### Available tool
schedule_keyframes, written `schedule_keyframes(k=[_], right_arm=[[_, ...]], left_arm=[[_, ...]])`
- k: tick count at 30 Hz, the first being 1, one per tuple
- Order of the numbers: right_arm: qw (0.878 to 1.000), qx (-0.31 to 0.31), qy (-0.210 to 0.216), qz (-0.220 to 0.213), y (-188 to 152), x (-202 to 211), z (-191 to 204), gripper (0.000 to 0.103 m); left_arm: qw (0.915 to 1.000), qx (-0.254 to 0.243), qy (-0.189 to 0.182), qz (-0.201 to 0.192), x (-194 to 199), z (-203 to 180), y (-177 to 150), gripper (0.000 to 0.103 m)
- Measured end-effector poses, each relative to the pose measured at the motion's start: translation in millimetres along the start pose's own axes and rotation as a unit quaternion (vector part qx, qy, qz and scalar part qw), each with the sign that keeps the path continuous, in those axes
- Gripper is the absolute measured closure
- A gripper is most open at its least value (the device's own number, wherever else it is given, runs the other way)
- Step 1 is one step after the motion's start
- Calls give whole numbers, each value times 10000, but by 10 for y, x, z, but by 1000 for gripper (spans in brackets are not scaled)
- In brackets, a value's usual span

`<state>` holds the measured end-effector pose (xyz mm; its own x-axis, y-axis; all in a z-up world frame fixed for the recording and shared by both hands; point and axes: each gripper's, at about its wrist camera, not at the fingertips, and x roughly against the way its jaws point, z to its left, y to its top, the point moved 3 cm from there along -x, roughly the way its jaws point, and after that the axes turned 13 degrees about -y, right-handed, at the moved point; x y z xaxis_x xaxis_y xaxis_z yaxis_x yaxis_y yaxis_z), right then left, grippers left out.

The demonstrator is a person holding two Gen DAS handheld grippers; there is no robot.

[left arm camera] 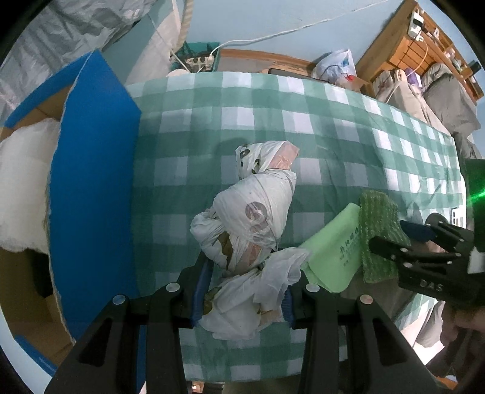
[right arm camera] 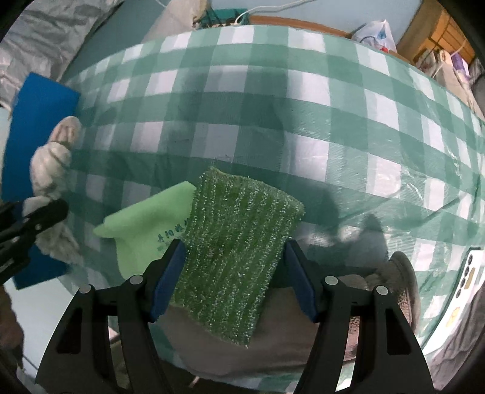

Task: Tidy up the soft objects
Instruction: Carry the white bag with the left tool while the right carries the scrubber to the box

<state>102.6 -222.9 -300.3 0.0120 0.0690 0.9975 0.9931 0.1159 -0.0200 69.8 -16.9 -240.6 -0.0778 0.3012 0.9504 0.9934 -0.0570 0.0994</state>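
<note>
Left tongs clamp knotted white plastic bag bundle beside blue cardboard box; right tongs gape around unboxed fuzzy dark-green cloth.

- Table covered with green-and-white checked cloth.
- Pale blue wall behind, crossed by a white cable.
- Wooden shelving at far right, holding small items.

Checked tablecloth — two green cloths

Home bedroom, checked bedsheet, wooden shelf, power strip
</note>
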Motion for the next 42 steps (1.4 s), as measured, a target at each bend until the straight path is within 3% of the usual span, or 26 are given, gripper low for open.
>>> schedule_keyframes(k=[2,4,10,26,42], right_arm=[[9999,74,-92,14,21,-24,71,38],[9997,140,-188,10,19,-37,101,63],[9998,130,-21,-119,-15,-1,131,86],[9970,55,308,-709,-184,478,-55,88],[9919,321,583,-1080,-154,1042,106,88]], left_arm=[[10000,6,-14,5,7,1,-20,62],[10000,-3,-13,3,4,8,-16,62],[10000,-5,-38,-24,56,12,-68,62],[9995,-118,-109,-268,333,-13,-178,62],[9978,-100,-151,-630,764,-5,-235,62]])
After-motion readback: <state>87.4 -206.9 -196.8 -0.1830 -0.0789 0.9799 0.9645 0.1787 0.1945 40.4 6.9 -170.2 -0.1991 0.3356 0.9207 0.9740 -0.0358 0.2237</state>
